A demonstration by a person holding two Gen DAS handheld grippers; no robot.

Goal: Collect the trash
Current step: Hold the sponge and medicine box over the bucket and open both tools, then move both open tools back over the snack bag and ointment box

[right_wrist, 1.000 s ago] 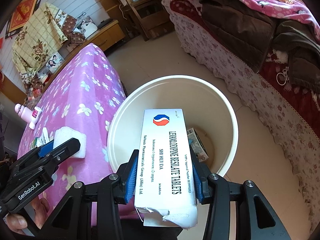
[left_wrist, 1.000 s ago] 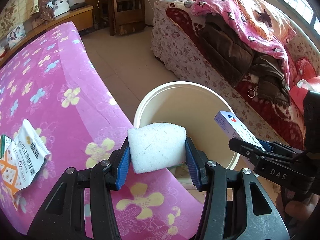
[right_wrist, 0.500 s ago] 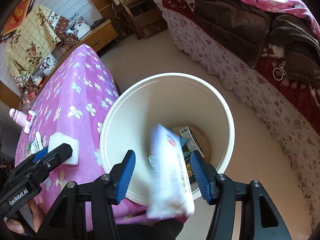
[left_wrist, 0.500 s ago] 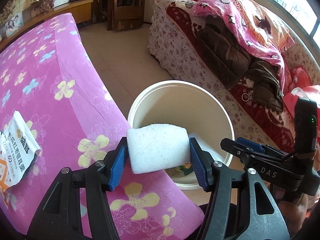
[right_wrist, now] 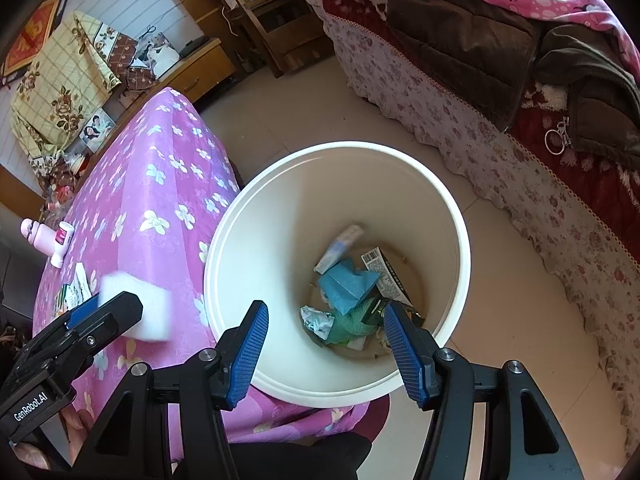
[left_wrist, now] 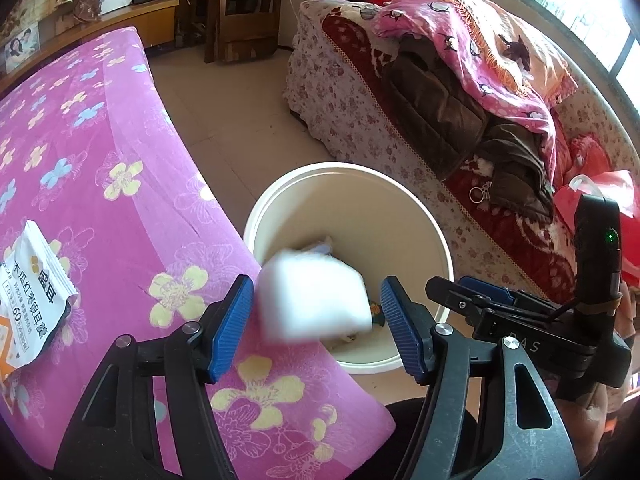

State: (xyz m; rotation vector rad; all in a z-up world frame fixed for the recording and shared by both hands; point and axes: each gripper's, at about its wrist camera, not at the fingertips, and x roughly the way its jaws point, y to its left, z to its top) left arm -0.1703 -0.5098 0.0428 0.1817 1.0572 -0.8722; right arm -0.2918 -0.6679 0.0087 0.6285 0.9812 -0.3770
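Note:
A cream round bin stands on the floor beside the pink flowered table. My left gripper is open; a white foam block is blurred between its blue pads, loose and clear of both pads, at the bin's near-left rim. It also shows in the right wrist view. My right gripper is open and empty over the bin. The white tablet box lies inside among several scraps.
A white printed packet lies on the table at left. A pink bottle lies at the table's far side. A sofa piled with blankets and coats runs along the right. Tiled floor lies between.
My right gripper opened and the tablet box fell into the bin. My left gripper has opened and the foam block has come loose at the bin's rim.

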